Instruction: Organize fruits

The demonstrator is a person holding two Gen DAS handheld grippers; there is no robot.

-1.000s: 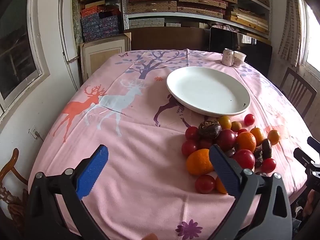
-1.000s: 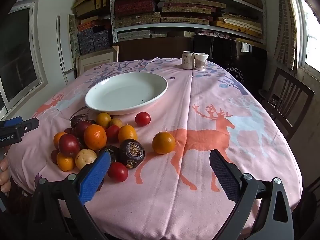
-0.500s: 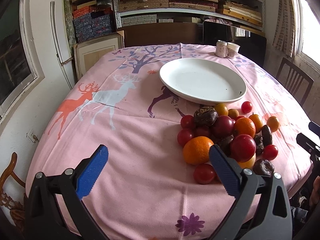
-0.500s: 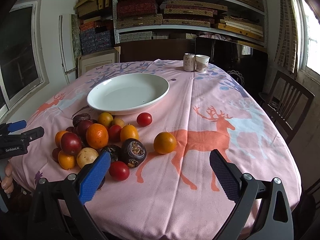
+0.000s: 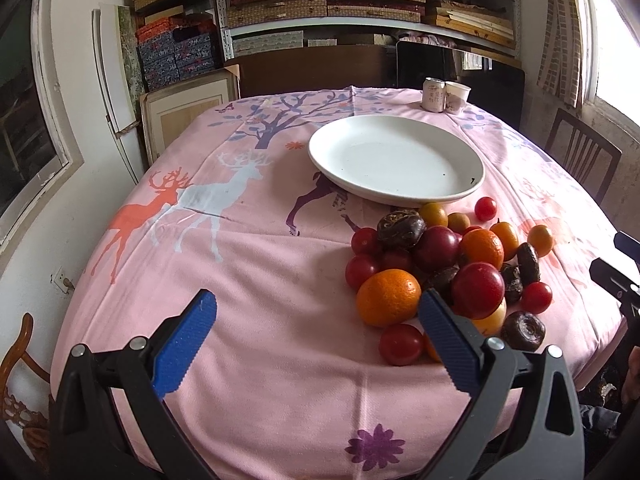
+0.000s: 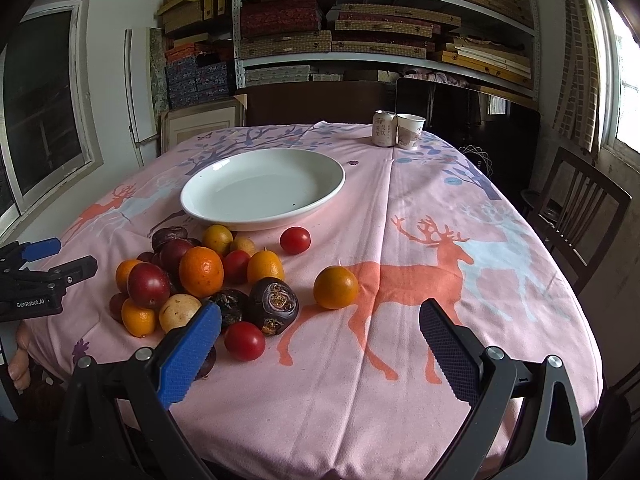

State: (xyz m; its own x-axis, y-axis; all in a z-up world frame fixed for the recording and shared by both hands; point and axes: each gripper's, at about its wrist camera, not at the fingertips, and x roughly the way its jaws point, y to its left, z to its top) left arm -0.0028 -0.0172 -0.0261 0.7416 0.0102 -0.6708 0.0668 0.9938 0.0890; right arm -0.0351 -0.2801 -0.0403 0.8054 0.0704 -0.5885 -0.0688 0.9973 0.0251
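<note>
Pink deer-printed cloth covers the round bench (image 6: 440, 360), and I hold both tools low over its near edge because nothing has been chosen yet. My right tool (image 6: 320, 344) stands wide, blue pads far apart, empty; it faces bare cloth with the heap off to its left, so I would judge it needs to swing that way before closing. My left tool (image 5: 316, 336) is just as wide and empty, its right-hand pad overlapping the heap in that view.

Nearest lie a small glossy red tomato (image 6: 244, 341) and a dark purple wrinkled fruit (image 6: 273, 306). Beyond them the mound of mixed fruit (image 6: 180, 276) sits piled tight, oranges and plums leaning on one another, so pulling a low one could set others rolling. One round orange fruit (image 6: 335, 287) rests apart on the deer print, an easy first pick, I think.

Farther back the wide white shallow plate (image 6: 320, 196) waits bare, just behind the heap, likely the place for sorted fruit. At the far edge stand a pale drink can (image 6: 384, 129) and a printed paper cup (image 6: 409, 131), touching or nearly so.
</note>
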